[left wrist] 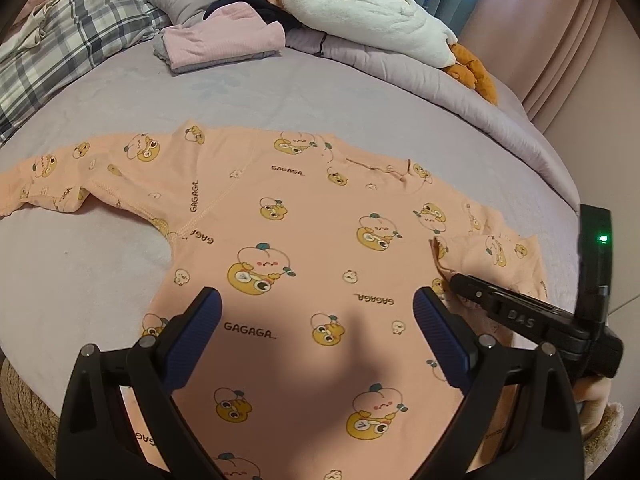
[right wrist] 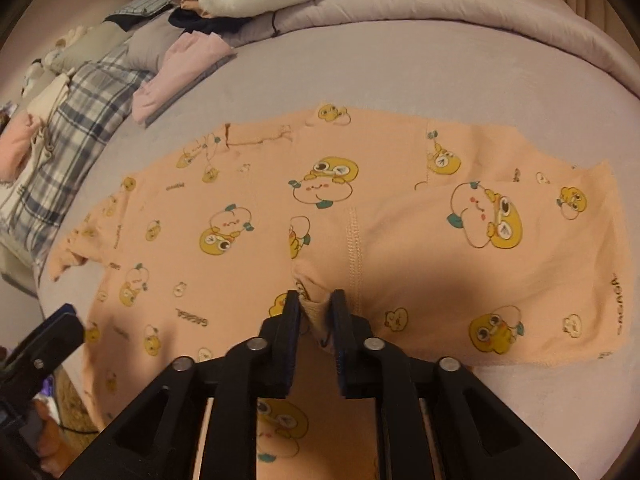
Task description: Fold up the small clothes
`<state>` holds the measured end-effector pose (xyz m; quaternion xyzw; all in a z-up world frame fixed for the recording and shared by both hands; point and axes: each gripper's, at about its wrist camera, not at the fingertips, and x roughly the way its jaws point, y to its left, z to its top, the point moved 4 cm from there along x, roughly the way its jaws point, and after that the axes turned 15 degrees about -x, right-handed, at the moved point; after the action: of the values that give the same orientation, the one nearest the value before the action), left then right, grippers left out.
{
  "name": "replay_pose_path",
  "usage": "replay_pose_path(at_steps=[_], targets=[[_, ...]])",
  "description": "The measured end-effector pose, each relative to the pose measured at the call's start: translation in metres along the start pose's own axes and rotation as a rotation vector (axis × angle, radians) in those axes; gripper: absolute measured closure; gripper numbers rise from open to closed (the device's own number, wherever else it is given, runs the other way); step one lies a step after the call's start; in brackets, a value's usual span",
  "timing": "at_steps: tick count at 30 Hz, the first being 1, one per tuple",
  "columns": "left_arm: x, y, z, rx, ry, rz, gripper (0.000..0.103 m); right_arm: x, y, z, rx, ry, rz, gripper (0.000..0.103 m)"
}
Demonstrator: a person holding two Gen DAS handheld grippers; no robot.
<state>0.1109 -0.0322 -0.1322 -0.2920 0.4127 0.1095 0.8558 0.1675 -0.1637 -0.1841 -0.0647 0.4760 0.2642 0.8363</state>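
A small peach long-sleeved shirt (left wrist: 304,216) with yellow cartoon prints and "GAGAGA" text lies flat on the lilac bed; it also shows in the right wrist view (right wrist: 256,216). My left gripper (left wrist: 316,312) is open and empty, its blue pads just above the shirt's lower body. My right gripper (right wrist: 315,304) is shut on the cuff end of the right sleeve (right wrist: 500,240), which is folded back over the shirt. The right gripper's body (left wrist: 520,320) shows at the shirt's right edge. The left sleeve (left wrist: 44,184) lies stretched out to the left.
A folded pink garment (left wrist: 224,44) lies at the back of the bed. A plaid blanket (left wrist: 60,48) is at the back left. A white plush toy (left wrist: 360,12) and a rolled lilac quilt (left wrist: 400,68) are at the back right. Pink curtains (left wrist: 560,40) hang behind.
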Motion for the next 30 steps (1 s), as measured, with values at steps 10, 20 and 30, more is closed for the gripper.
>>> replay_pose_path(at_steps=[10, 20, 30], targets=[[0.015, -0.020, -0.005, 0.013, 0.053, -0.039, 0.006, -0.079, -0.021, -0.003, 0.069, -0.213, -0.103, 0.041], [0.054, -0.079, -0.020, 0.062, 0.172, -0.149, 0.007, -0.109, -0.077, -0.021, 0.248, -0.301, -0.171, 0.039], [0.092, -0.105, -0.037, 0.024, 0.231, -0.187, 0.033, -0.115, -0.100, -0.029, 0.316, -0.303, -0.182, 0.039]])
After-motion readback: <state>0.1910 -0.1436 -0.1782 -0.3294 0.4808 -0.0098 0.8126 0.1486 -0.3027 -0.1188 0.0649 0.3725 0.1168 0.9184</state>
